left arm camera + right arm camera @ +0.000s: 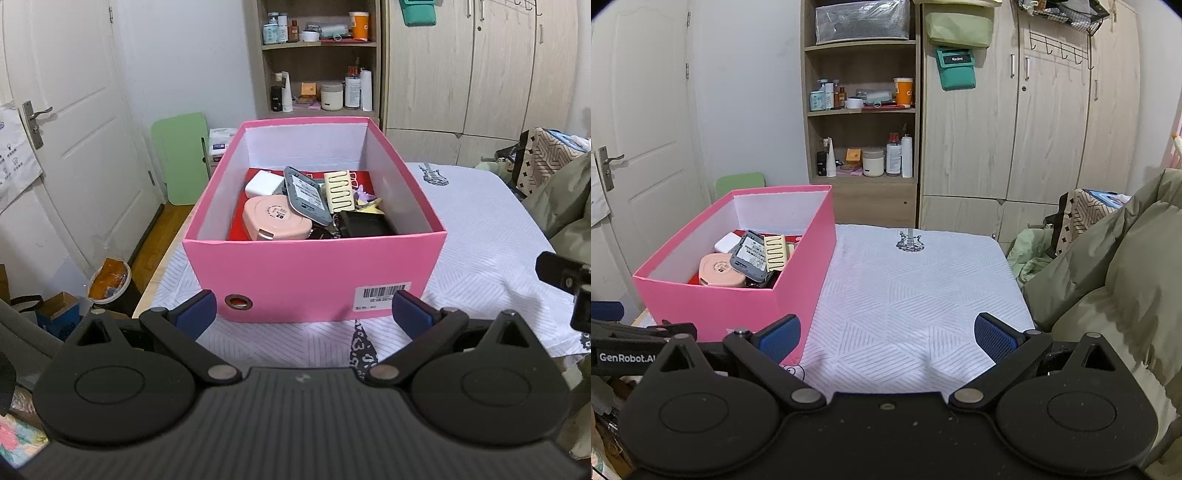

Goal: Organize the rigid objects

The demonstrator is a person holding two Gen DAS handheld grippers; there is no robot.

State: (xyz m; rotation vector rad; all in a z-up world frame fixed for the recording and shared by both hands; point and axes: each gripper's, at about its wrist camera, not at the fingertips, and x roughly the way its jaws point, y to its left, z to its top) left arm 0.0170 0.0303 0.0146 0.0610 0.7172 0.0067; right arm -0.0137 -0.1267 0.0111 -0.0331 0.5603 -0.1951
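Observation:
A pink box [314, 273] stands on the white cloth [480, 229], also in the right wrist view [713, 302]. Inside lie a pink round case [275, 218], a grey device with a label [306, 194], a white charger [260, 183], a cream hair clip [339, 190], a black item [364, 223] and a red flat item [255, 173] beneath. My left gripper [304, 314] is open and empty, just in front of the box's near wall. My right gripper [886, 338] is open and empty over the cloth, right of the box.
An olive-green jacket [1115, 280] lies heaped at the right. A bookshelf [860, 110] with bottles and a wardrobe [1034, 129] stand behind. A white door [70, 110] and a green folded stool [181, 158] are at the left. Clutter sits on the floor [110, 284] at lower left.

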